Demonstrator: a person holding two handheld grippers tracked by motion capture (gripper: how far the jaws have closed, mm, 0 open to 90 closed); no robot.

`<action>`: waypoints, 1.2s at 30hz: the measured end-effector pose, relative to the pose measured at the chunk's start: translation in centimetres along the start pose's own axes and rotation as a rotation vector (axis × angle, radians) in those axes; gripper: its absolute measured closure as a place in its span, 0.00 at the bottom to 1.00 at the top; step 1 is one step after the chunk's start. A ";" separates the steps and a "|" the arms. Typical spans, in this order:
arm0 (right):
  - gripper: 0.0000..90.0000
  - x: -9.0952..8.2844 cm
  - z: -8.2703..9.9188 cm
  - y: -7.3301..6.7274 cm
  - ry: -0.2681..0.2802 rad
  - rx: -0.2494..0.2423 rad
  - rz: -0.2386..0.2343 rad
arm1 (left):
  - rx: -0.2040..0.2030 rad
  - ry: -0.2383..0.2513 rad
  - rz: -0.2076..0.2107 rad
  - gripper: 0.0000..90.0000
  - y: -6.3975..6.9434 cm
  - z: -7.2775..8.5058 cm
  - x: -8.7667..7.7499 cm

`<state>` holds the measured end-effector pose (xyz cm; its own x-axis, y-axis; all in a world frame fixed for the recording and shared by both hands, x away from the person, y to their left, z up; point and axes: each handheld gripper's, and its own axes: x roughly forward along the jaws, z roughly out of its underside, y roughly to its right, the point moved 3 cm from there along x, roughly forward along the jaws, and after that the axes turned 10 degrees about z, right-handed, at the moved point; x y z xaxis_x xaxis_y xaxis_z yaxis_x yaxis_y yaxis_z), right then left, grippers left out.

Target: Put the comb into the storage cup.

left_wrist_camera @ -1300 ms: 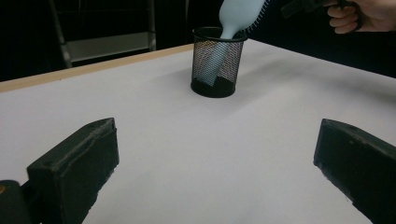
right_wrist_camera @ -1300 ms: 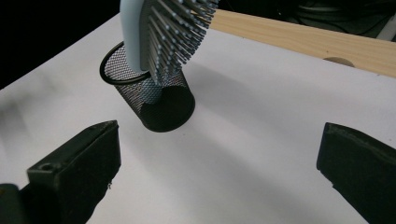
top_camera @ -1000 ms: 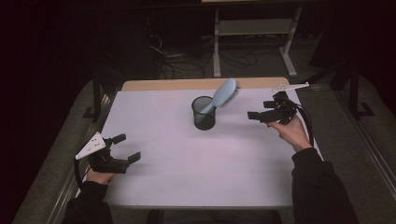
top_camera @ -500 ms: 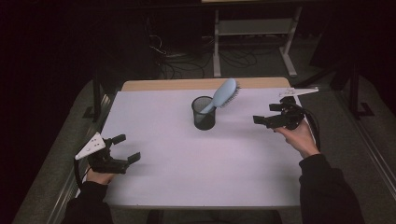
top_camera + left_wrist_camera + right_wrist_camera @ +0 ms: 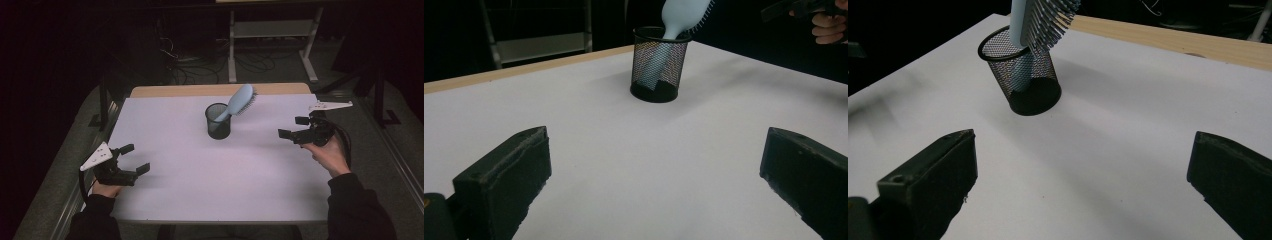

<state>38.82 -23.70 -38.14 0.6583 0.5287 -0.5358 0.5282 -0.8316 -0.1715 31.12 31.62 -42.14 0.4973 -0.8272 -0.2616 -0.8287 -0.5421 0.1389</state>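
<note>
A black mesh cup (image 5: 218, 121) stands upright near the back middle of the white table top (image 5: 210, 170). A pale blue hairbrush (image 5: 239, 100) leans in it, handle down, head sticking out up and to the right. The same cup (image 5: 659, 64) and brush (image 5: 680, 14) lie ahead of my left gripper (image 5: 135, 158), which is open and empty near the front left corner. My right gripper (image 5: 294, 127) is open and empty at the right side, level with the cup (image 5: 1024, 73); the brush bristles (image 5: 1048, 17) face it.
A bare wooden strip (image 5: 220, 90) runs along the table's far edge. Behind it on the dark floor stand a white metal frame (image 5: 272, 35) and loose cables (image 5: 190, 62). The other hand with its gripper (image 5: 804, 7) shows at the top right of the left gripper view.
My right gripper has drawn back to the right, away from the cup and brush. The left gripper has stayed put.
</note>
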 end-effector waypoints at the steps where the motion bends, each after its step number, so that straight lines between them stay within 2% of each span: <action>1: 0.00 -0.1 0.1 0.0 0.004 -0.001 0.000 | 0.000 0.000 0.000 0.00 0.0 0.0 0.0; 15: 0.00 -1.3 2.6 0.4 0.005 0.009 0.008 | -0.006 -0.001 -0.006 0.00 -0.1 0.2 -0.1; 36: 0.00 -3.1 5.3 0.9 0.019 0.016 0.030 | -0.018 -0.006 -0.014 0.00 -0.3 0.4 -0.2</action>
<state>34.38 -27.03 -41.02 0.6835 0.5068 -0.5253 0.5001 -0.8494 -0.1687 31.18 32.01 -42.55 0.5071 -0.8186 -0.2697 -0.8170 -0.5562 0.1522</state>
